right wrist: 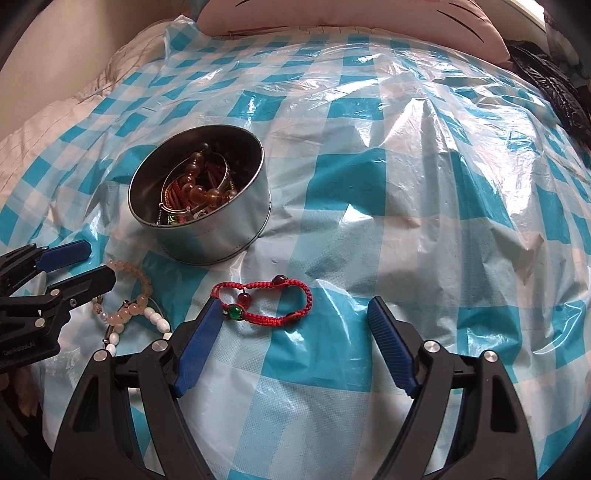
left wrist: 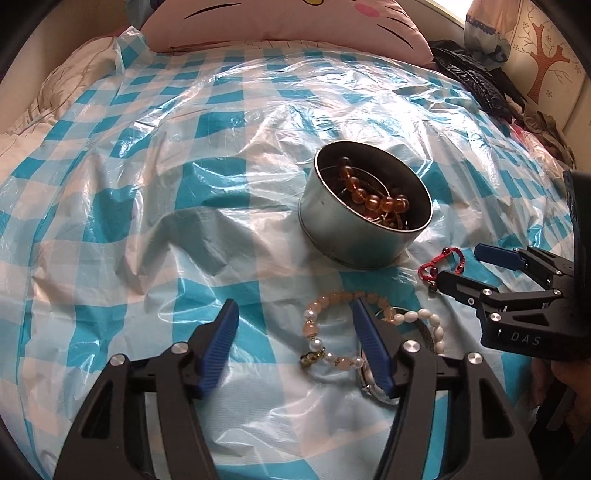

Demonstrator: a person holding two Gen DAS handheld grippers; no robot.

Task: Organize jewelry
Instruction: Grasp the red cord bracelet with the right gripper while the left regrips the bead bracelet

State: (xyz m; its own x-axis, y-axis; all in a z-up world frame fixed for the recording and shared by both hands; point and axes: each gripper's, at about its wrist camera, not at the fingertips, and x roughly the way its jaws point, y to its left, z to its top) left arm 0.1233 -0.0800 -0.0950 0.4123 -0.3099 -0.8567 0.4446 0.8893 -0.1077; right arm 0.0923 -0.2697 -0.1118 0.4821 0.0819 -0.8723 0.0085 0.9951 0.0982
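A round metal tin [left wrist: 345,236] [right wrist: 229,229] sits on the checked plastic sheet and holds amber beads [left wrist: 373,199] and other jewelry. A pink and pearl bead bracelet [left wrist: 314,328] [right wrist: 138,291] lies just below the tin, over a white pearl strand [left wrist: 430,321] [right wrist: 157,319] and a watch [left wrist: 375,386]. My left gripper [left wrist: 293,308] is open, its right finger above the bracelet. A red cord bracelet [right wrist: 275,301] [left wrist: 441,264] with green and dark beads lies to the right. My right gripper [right wrist: 293,302] is open around it, empty.
The blue and white checked plastic sheet [left wrist: 184,155] [right wrist: 424,192] covers a bed. A pink cat-face pillow [left wrist: 288,22] lies at the far edge. Dark clothing [left wrist: 476,81] is piled at the far right, near a wall.
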